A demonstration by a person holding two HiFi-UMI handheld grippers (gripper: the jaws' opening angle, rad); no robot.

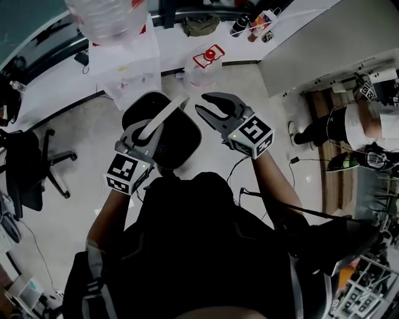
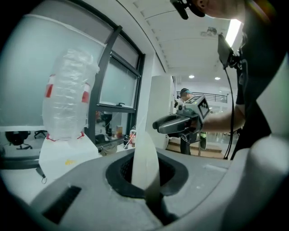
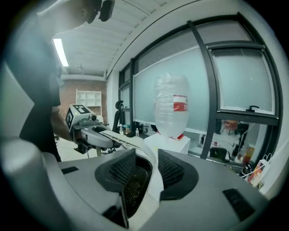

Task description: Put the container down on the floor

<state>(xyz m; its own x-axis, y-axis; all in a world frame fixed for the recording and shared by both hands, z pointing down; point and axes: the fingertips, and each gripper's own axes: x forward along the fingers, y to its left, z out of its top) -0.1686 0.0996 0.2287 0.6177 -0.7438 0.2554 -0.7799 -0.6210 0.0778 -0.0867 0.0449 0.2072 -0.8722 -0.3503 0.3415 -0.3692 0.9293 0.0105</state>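
Both forearms reach forward and down, claws side by side over floor (image 1: 249, 93). Left claw (image 1: 148, 132) clamped tight on white handle (image 1: 163, 117). Right claw (image 1: 201, 101) partly spread, handle between jaws, unpressed. Black container (image 1: 184, 140) directly beneath claws; floor contact unclear.

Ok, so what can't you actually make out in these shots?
Black container: seen in the head view only. The left gripper covers its near side, and the steep downward angle hides whether it touches the floor.
White handle: its joint with the container is hidden under the left gripper.
Dispenser bottle: cut off by the head view's top edge. Its red label is too blurred to read in either gripper view.
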